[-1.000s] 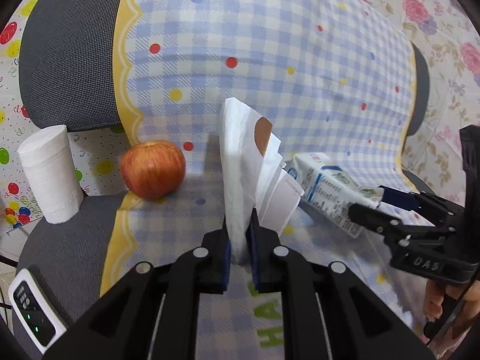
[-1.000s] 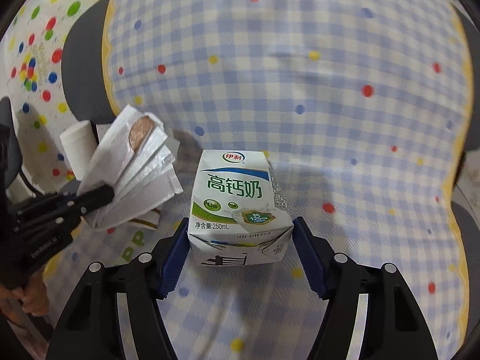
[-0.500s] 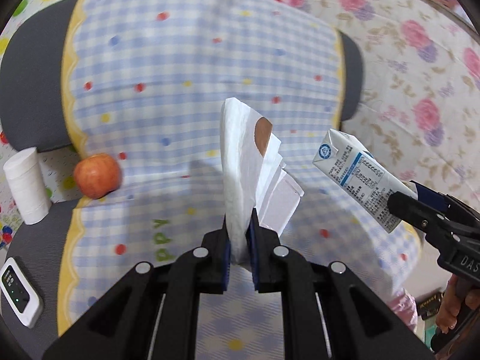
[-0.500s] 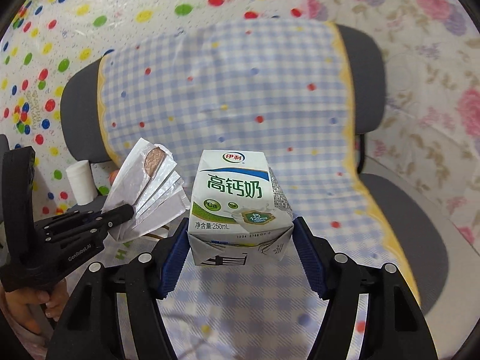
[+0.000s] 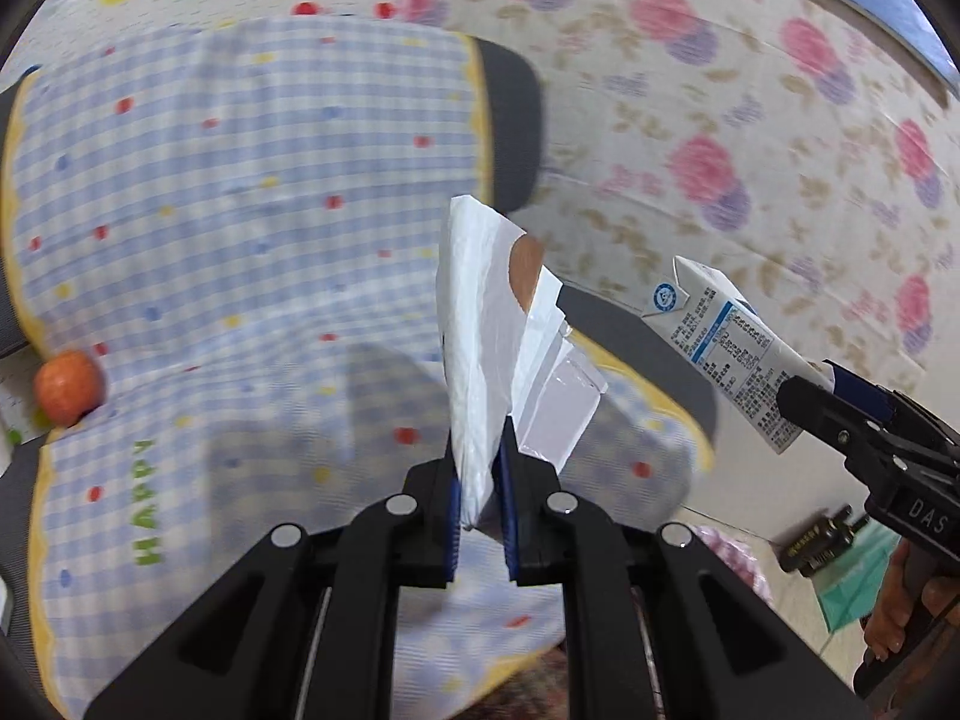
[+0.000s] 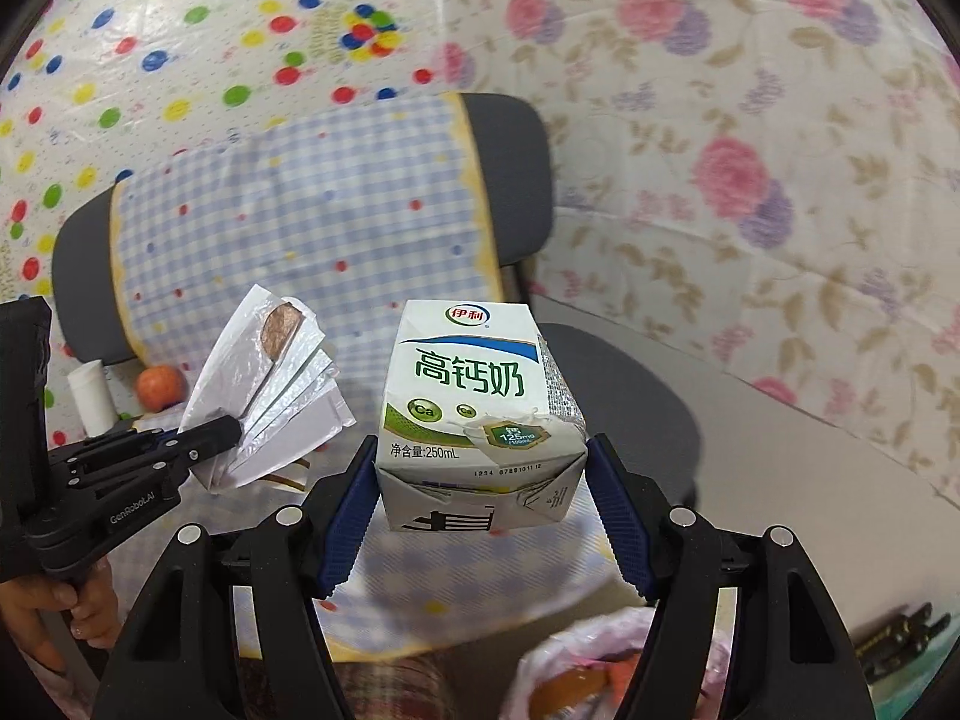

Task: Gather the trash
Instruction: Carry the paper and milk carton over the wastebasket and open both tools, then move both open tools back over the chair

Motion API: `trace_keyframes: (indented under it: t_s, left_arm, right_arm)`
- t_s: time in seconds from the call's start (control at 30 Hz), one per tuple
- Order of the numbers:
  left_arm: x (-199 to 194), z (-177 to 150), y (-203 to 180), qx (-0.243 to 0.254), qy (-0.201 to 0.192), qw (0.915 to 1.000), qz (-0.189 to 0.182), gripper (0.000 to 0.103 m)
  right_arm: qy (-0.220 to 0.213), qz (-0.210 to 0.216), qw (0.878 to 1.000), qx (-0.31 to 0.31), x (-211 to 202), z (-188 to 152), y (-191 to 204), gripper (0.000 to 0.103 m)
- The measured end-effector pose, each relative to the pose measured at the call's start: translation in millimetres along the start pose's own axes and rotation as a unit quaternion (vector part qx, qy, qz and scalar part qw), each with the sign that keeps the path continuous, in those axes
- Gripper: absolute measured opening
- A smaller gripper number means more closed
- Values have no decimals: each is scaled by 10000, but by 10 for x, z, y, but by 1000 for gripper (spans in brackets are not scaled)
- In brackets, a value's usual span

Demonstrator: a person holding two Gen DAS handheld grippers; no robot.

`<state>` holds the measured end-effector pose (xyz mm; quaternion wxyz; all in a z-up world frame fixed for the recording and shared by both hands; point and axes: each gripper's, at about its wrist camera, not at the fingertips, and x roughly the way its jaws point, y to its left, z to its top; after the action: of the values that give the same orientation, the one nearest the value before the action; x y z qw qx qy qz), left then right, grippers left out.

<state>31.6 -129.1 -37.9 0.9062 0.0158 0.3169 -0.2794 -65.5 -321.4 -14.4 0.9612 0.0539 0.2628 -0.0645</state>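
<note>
Chair (image 6: 510, 180) farther; carton (image 6: 480, 414), wrapper (image 5: 480, 348) aloft

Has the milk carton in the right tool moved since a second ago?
Yes. The milk carton, gripped in the right tool, was low over the checked cloth; now it is lifted clear and carried toward the cloth's right edge.

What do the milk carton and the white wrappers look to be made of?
Milk carton: coated paperboard by its look, with glossy print, folded flaps and a torn foil-like edge. Wrappers: thin plastic film or glazed paper, hard to tell which; they are white, crinkled, slightly shiny and fanned in flat layers.
</note>
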Motion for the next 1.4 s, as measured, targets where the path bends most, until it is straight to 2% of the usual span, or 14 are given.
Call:
trace_keyframes:
  t_s: [0.23,0.5,0.83,0.9,0.93,0.97,1.03,1.13,1.27,1.4]
  left_arm:
    - [22,-105,-606,502,68,9969,-596,9]
    - [133,-301,-1263,1100,282,9868,-1155,9]
    - [368,-421,-1765,1445,597,9755,-1546,9]
    - [441,-438,-1846,1456,692,9744,-1566,12]
    - [482,-447,-1878,1451,765,9731,-1620,20]
    - [502,-453,-1900,1444,798,9729,-1622,35]
    - [516,-468,-1921,1438,805,9724,-1652,55]
    - [494,-473,-1915,1495,751,9725,-1623,55]
    - [461,-426,-1792,1379,673,9773,-1457,55]
    - [426,-370,-1634,1264,586,9827,-1219,60]
  right_arm:
    - [21,-744,9969,243,-395,-254,-460,68]
    - [130,-1423,9880,582,-722,-554,-886,69]
    - [141,-1697,9810,928,-871,-697,-1266,69]
    - [162,-1691,9805,991,-842,-720,-1329,70]
    - [187,-1687,9802,1020,-825,-737,-1354,71]
    - [219,-1665,9800,1070,-800,-758,-1386,72]
    - [342,-1611,9797,1146,-746,-803,-1432,73]
    - [359,-1582,9793,1214,-739,-836,-1450,76]
    - [337,-1577,9799,1178,-749,-801,-1427,78]
    - [312,-1520,9819,1084,-756,-732,-1323,86]
